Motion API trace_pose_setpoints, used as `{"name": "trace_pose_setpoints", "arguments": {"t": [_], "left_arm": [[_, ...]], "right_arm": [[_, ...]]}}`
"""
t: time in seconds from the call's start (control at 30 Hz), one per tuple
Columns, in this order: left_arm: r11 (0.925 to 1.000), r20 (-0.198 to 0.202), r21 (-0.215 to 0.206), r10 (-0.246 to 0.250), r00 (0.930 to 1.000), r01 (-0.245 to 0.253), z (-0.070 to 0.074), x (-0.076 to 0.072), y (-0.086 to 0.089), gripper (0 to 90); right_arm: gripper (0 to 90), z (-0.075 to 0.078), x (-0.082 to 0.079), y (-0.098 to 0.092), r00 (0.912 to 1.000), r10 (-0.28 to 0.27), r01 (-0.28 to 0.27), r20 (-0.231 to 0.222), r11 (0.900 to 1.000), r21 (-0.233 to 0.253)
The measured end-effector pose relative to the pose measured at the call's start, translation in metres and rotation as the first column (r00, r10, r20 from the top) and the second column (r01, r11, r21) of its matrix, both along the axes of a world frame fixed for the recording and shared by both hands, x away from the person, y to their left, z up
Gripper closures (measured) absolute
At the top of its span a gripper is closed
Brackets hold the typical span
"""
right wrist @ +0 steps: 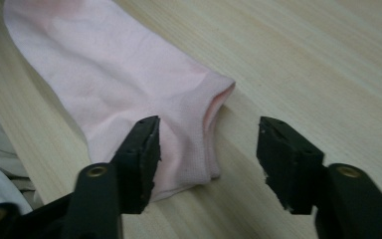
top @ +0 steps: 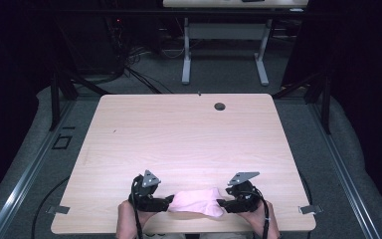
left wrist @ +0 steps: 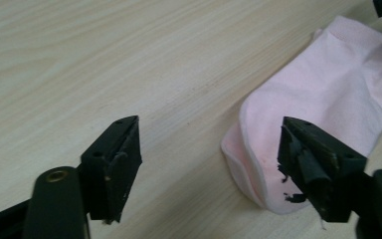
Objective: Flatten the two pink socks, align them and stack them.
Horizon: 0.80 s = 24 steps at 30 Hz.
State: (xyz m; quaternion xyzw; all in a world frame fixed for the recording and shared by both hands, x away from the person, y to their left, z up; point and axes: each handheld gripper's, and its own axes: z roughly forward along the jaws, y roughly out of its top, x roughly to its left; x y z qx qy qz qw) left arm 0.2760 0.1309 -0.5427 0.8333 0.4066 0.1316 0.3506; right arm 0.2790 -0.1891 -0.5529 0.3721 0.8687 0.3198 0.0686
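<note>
One pink sock flat on the pale wooden bench, close to the near edge and about midway along it, long axis parallel to that edge. Most of the bench bare beyond it, out to the far edge and both side edges. Left claw just beside the sock's left end, right claw at its right end. Left claw with jaws spread wide, nothing held, rounded end of sock by one jaw. Right claw likewise agape and empty, ribbed cuff opening of sock before it, pointing toward the bench's right edge.
</note>
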Motion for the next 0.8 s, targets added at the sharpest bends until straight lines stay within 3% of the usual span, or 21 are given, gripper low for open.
{"name": "trace_pose_setpoints", "arguments": {"t": [0.13, 0.3, 0.37, 0.4, 0.6, 0.8], "left_arm": [[0.9996, 0.051, 0.016, 0.020, 0.9985, -0.021, 0.009, -0.003, 0.008, 15.1], [0.9979, 0.083, 0.032, 0.053, 0.9951, -0.056, 0.014, -0.005, 0.023, 7.5], [0.9969, 0.089, 0.031, 0.070, 0.9935, -0.073, 0.015, -0.007, 0.028, 6.2], [0.9947, 0.092, 0.029, 0.095, 0.9912, -0.098, 0.016, -0.007, 0.038, 4.3], [0.9851, 0.091, 0.016, 0.169, 0.9815, -0.171, 0.014, -0.009, 0.069, 0.3], [0.9655, 0.074, 0.008, 0.259, 0.9630, -0.260, -0.001, -0.007, 0.100, 0.2]], "right_arm": [[15.9, 0.010, -0.002, -0.007, 0.9988, -0.031, 0.030, 0.037, 0.999, 0.025], [3.7, 0.023, -0.005, -0.023, 0.9925, -0.087, 0.083, 0.086, 0.995, 0.052], [2.1, 0.025, -0.006, -0.028, 0.9907, -0.099, 0.094, 0.093, 0.994, 0.054], [0.0, 0.028, -0.007, -0.042, 0.9852, -0.133, 0.127, 0.108, 0.990, 0.057], [0.0, 0.026, -0.009, -0.072, 0.9682, -0.224, 0.216, 0.112, 0.973, 0.079], [0.0, 0.013, -0.007, -0.100, 0.9404, -0.318, 0.311, 0.122, 0.948, 0.072]]}}
